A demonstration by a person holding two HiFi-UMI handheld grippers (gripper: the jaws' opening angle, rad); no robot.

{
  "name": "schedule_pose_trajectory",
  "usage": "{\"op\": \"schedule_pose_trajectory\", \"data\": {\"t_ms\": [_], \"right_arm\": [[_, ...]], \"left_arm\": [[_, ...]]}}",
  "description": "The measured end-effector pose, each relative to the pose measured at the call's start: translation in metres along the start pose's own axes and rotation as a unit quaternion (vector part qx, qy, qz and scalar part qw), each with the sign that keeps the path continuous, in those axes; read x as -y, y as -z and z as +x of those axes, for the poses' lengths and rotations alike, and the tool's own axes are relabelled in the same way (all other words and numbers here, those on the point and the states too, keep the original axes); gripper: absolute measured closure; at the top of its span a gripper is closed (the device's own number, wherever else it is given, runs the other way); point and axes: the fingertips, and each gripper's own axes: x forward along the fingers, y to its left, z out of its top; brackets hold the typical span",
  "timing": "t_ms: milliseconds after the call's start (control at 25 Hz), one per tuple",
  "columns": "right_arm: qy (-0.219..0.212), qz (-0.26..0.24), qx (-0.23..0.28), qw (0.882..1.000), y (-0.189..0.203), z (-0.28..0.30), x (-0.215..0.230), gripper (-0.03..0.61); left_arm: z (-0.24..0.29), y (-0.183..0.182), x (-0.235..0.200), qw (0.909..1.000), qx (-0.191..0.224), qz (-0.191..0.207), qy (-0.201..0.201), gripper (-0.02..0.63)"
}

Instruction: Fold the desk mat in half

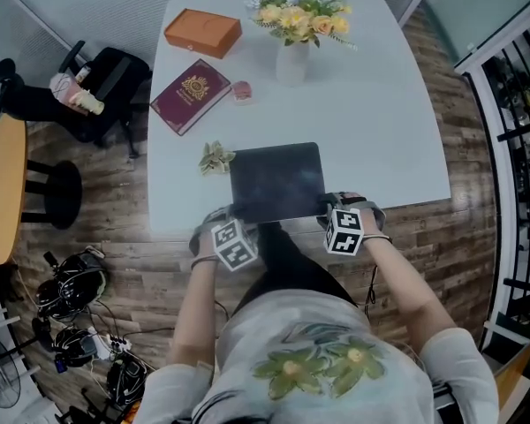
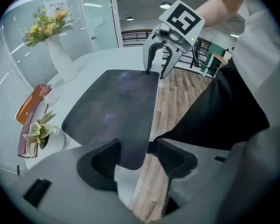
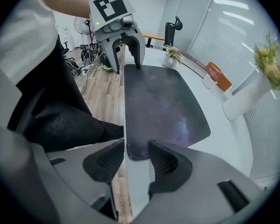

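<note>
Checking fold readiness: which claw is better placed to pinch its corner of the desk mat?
Right, narrowly. The left claw and right claw each straddle a near corner of the desk mat, open, but the right's jaws sit closer around its corner.

We see a dark mat (image 1: 276, 181) with purple and blue cloudy spots, like a night sky. The table (image 1: 380, 104) is white. The box (image 1: 202, 32) is orange. The book (image 1: 191, 94) is dark red with a gold picture. The flowers (image 1: 299, 14) are yellow and white, in a white vase (image 1: 292, 62). The floor (image 1: 115, 193) is brown wood.
</note>
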Motion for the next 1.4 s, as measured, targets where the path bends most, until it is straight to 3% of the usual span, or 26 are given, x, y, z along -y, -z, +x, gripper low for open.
{"op": "schedule_pose_trajectory", "data": {"t_ms": [240, 560, 840, 1080, 1400], "right_arm": [[-0.011, 0.001, 0.008, 1.0, 0.0, 0.0, -0.001, 0.396], [-0.046, 0.009, 0.001, 0.999, 0.0, -0.001, -0.001, 0.408], [-0.065, 0.036, 0.011, 0.997, -0.001, -0.006, -0.003, 0.461], [-0.067, 0.063, 0.03, 0.995, -0.001, -0.009, -0.009, 0.542], [-0.042, 0.117, 0.057, 0.991, -0.006, -0.026, 0.0, 0.554]], "left_arm": [[-0.001, 0.0, -0.008, 0.9993, 0.024, -0.011, -0.025, 0.411], [-0.007, -0.001, -0.008, 0.9987, 0.027, -0.033, 0.028, 0.441], [-0.008, -0.003, 0.006, 0.9973, 0.024, -0.041, 0.056, 0.582], [-0.013, -0.006, 0.004, 0.9953, 0.027, -0.065, 0.067, 0.598], [-0.027, -0.014, -0.005, 0.9939, 0.052, -0.082, 0.052, 0.6]]}}
